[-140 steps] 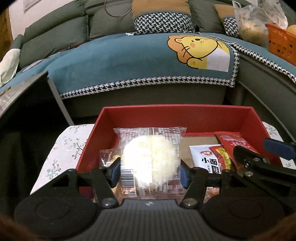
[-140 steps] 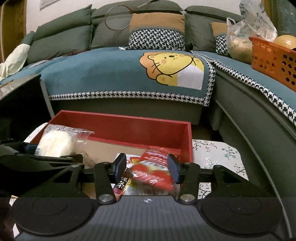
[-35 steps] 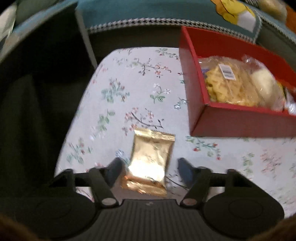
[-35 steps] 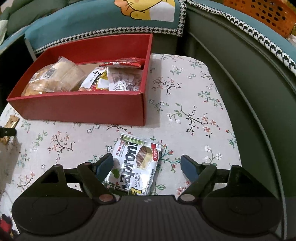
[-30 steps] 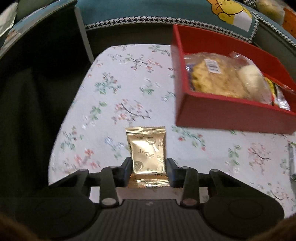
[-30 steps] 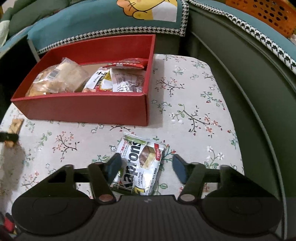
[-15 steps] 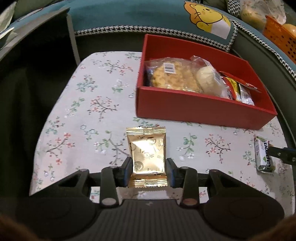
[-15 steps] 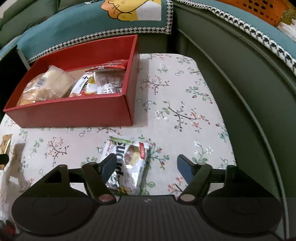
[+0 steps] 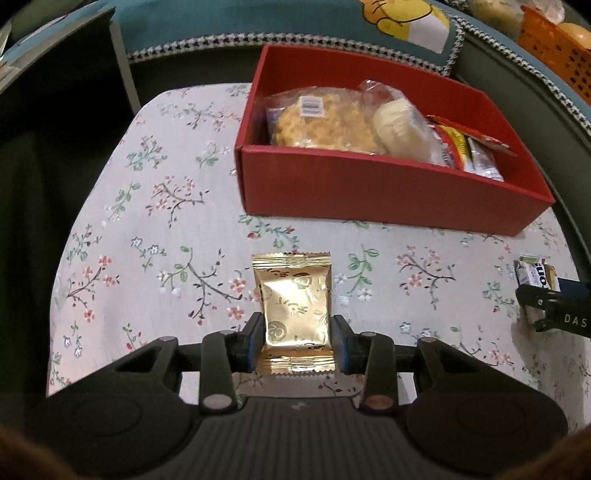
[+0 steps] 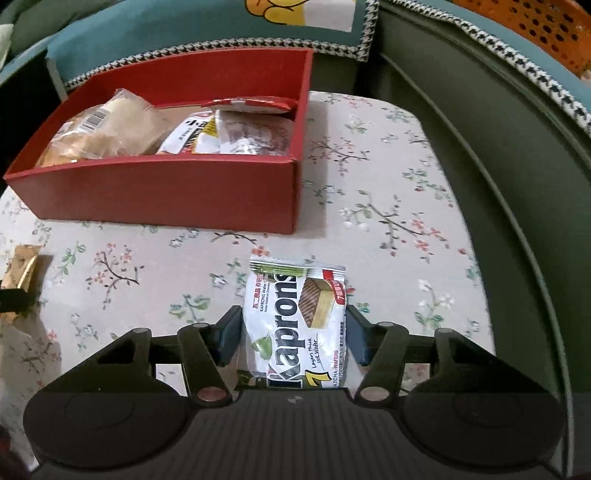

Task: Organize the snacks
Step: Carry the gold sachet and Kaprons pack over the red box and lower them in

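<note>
The left tool (image 9: 298,338) is pinching a gold packet (image 9: 292,299) from both sides. The packet's long side points away from the tool, toward the red box (image 9: 384,192). The box lies ahead of this tool and a bit to the right, so the packet would have to go forward, up over the near wall, and down inside.

The right tool (image 10: 291,334) has a white wafer packet (image 10: 295,317) between its two sides. They sit right at the packet's edges, and the packet looks held, but I cannot be sure how hard it is squeezed. Its long side also points away from the tool. For this tool the red box (image 10: 166,192) lies ahead and to the left.

The gold packet is near the left end of the box. The wafer packet is near the right end. So each tool is closest to its own end of the box, and they should not bump if each goes straight ahead.

The box already holds some snacks: a big bag of crumbly cake (image 9: 321,120) on the left, a pale round bun (image 9: 397,123) in the middle, and red and white packets (image 9: 469,147) on the right. There is not much free room, so the new packets may have to rest on top.

The tabletop (image 9: 155,206) has a soft cloth with little flowers. Behind it is a green sofa with a blue cover (image 10: 177,29), and an orange basket (image 9: 554,48) sits on the right.
</note>
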Available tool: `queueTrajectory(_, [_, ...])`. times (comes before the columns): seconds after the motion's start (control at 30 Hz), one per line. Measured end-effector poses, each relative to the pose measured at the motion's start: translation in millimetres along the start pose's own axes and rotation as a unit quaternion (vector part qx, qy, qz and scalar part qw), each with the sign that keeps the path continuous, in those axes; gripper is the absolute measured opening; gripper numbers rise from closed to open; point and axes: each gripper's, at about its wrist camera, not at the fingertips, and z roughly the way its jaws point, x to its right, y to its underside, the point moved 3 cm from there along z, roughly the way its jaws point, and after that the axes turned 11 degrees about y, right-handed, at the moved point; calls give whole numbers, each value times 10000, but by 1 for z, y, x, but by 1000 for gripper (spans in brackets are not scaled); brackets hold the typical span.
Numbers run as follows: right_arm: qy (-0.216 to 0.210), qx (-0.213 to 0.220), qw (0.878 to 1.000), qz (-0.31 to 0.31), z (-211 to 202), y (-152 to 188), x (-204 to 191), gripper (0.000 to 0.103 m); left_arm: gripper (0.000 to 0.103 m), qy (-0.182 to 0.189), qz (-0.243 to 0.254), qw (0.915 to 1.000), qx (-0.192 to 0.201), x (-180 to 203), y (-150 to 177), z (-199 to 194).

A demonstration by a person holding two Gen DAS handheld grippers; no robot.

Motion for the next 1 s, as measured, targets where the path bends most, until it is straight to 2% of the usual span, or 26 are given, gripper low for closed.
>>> queueTrajectory(0.23, [-173, 495, 9986, 93, -36, -4, 7, 64, 42, 203, 246, 9991, 286, 25, -7, -18])
queueTrajectory(0.6, [-407, 1297, 9907, 46, -81, -21, -10, 64, 42, 239, 441, 9953, 833, 54, -35, -38])
queueTrajectory(1.0, [-458, 1828, 9821, 91, -88, -58, -21, 64, 42, 192, 427, 9924, 1134, 66, -68, -35])
